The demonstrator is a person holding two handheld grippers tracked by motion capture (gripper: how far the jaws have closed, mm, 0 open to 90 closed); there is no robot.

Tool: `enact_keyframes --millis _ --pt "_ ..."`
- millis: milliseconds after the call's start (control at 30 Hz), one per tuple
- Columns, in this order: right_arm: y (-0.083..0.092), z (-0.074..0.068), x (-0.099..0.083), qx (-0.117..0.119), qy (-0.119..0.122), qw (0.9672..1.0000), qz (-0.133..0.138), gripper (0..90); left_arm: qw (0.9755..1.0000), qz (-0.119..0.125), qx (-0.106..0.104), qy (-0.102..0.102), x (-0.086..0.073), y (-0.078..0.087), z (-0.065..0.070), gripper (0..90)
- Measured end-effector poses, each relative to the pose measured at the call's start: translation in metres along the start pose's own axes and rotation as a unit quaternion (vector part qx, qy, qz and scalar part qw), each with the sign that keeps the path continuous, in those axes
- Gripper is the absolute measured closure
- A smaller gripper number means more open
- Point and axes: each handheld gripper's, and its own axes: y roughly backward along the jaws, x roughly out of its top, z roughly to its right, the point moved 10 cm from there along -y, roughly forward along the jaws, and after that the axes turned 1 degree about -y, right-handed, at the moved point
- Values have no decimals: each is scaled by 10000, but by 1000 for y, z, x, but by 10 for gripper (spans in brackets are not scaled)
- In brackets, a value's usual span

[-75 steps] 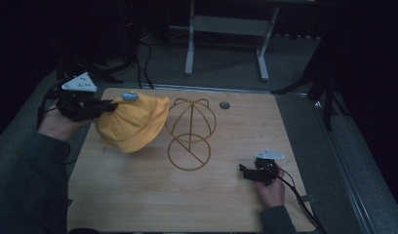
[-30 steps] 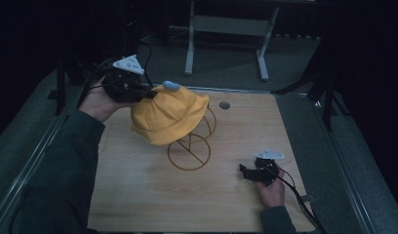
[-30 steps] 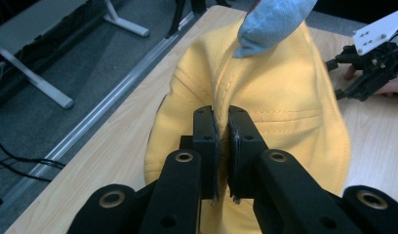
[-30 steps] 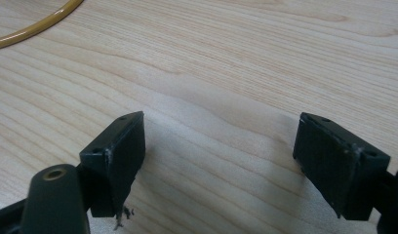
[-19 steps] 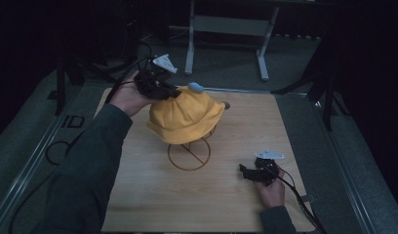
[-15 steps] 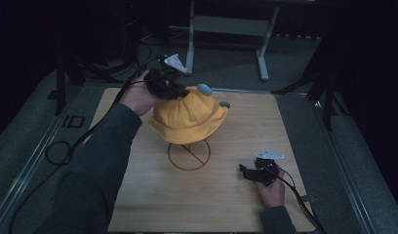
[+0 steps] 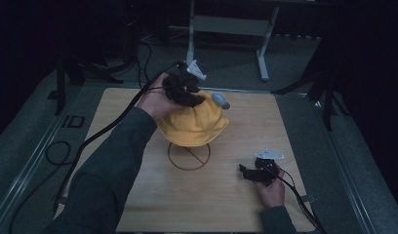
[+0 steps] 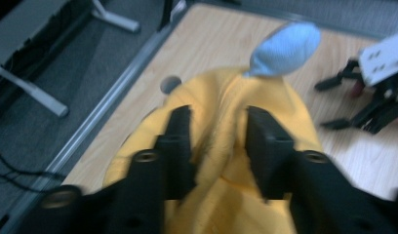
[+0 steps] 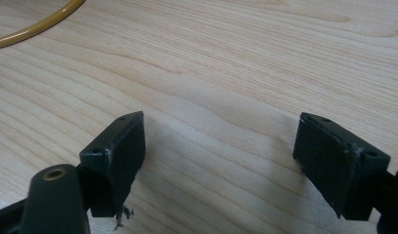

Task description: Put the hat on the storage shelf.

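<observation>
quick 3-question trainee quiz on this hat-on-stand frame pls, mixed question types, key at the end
1. True or false: the yellow hat lies flat on the table.
2. What does the hat sit on: A) a wire stand, B) a box, C) a hook?
3. How do the jaws of the left gripper stand relative to the hat?

Key
1. False.
2. A.
3. They have just been opening; a fold of yellow cloth lies between the pads, which stand apart on either side of it. The right gripper is open, low over bare wood.
</observation>
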Motion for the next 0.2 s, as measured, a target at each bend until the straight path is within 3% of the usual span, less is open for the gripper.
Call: enact_keyframes --millis 33,67,100,133,200 --pt "0 0 0 0 0 10000 0 194 10000 0 0 0 0 0 0 494" --pt "0 0 0 0 0 10000 -1 194 9996 235 -28 182 3 11 -5 467" --pt "0 0 0 1 0 10000 0 194 9996 235 -28 182 3 11 -5 450" --pt "0 0 0 0 2 10000 -1 194 9988 372 -14 309 4 21 -10 434" --pt "0 0 0 0 1 10000 0 194 9986 409 16 330 3 26 -13 423"
